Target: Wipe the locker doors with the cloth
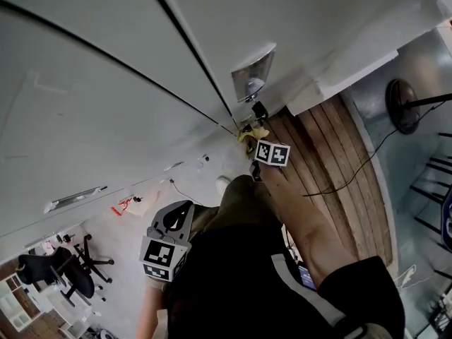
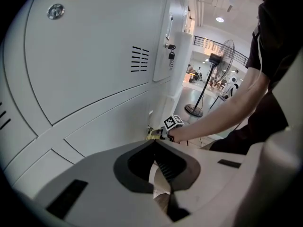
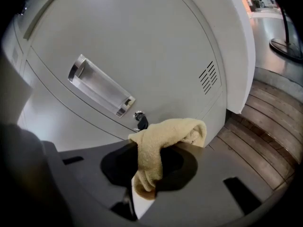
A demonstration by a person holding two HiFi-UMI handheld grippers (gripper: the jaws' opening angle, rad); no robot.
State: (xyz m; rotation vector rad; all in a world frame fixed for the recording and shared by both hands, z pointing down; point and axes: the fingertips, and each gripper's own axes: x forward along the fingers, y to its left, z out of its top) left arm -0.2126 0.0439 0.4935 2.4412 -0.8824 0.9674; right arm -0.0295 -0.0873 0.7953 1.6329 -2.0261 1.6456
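My right gripper (image 3: pixel 143 169) is shut on a yellow-beige cloth (image 3: pixel 163 138), which drapes over its jaws and bunches against a grey locker door (image 3: pixel 156 46), just below the key lock (image 3: pixel 140 121) and the metal handle (image 3: pixel 99 86). The head view shows this gripper (image 1: pixel 257 140) low at the locker face, with the cloth (image 1: pixel 251 133) at its tip. My left gripper (image 1: pixel 178 216) hangs back from the lockers beside my body. Its jaws (image 2: pixel 158 163) are shut with nothing between them. From the left gripper view the cloth (image 2: pixel 152 134) sits against the bottom of the lockers.
The locker row (image 1: pixel 106 83) fills the left side. A wooden plank floor (image 1: pixel 332 168) runs along its foot, with a thin black cable (image 1: pixel 360 164) across it. A standing fan (image 2: pixel 208 79) is on the open floor beyond. A padlock (image 2: pixel 171 55) hangs on a farther door.
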